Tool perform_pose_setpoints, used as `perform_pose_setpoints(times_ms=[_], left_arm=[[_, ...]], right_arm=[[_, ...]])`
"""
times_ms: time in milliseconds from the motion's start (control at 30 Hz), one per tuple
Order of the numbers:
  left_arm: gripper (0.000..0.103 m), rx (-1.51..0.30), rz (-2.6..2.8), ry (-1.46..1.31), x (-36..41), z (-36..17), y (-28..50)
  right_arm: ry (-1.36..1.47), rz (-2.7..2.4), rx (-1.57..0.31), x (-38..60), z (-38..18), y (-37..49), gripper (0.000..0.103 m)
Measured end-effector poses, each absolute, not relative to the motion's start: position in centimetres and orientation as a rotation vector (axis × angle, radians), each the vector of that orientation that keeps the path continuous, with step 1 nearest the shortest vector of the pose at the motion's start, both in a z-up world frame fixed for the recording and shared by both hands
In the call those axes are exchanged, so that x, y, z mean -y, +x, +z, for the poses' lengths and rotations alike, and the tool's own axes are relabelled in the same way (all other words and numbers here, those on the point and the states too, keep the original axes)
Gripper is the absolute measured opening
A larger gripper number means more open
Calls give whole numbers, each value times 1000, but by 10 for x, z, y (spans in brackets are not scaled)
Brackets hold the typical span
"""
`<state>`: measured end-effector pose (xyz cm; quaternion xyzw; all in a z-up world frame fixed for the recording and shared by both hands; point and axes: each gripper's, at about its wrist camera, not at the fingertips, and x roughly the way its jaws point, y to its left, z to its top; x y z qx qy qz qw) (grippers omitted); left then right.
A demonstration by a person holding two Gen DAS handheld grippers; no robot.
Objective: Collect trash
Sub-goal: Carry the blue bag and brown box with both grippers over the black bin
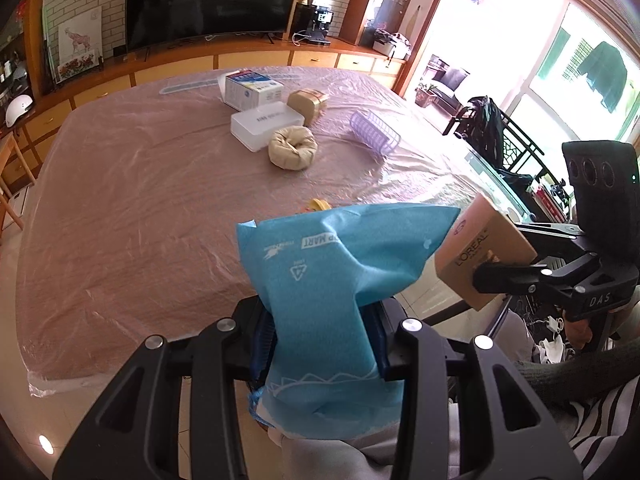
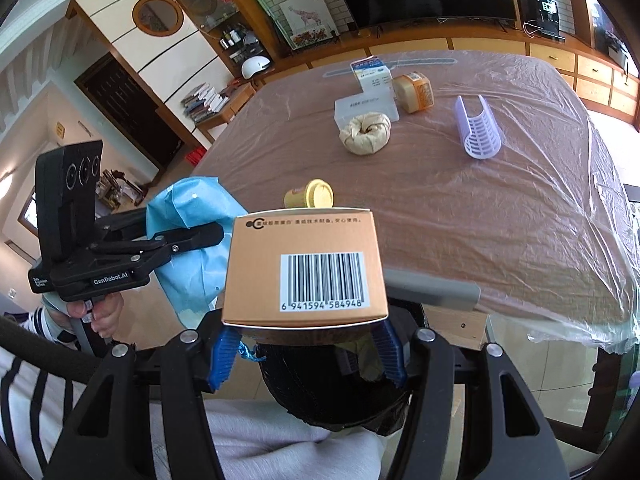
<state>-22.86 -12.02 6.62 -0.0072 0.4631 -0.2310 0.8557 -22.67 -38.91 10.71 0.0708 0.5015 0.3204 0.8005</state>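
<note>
My left gripper (image 1: 320, 344) is shut on a blue plastic mailer bag (image 1: 332, 280), held off the table's near edge. My right gripper (image 2: 306, 344) is shut on a tan L'Oreal box (image 2: 304, 268) with a barcode; the box also shows in the left wrist view (image 1: 484, 252), beside the bag. Below the box is a black-lined bin (image 2: 332, 396) with crumpled paper in it. A small yellow cup (image 2: 310, 194) lies on its side on the table near the front edge.
The table (image 2: 460, 208) has a pink cloth under clear plastic. Further back lie a beige cloth bundle (image 2: 366, 132), a white box (image 2: 360, 106), a blue-white carton (image 2: 372, 74), a jar (image 2: 414, 92) and a purple basket (image 2: 478, 128). A TV cabinet stands behind.
</note>
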Motion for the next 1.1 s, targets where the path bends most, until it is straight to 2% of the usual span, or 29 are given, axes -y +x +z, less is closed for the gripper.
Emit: perform_pose_setpoints(times_ms=[467,1100], left_arm=[[40,-1012,-514,78,151,44,-252],[40,-1087,-504,136,156,5,-261]], right_arm=[[77,649,-1137,387,80,-244,57],[-43,618,-1203,373,46,-246,57]])
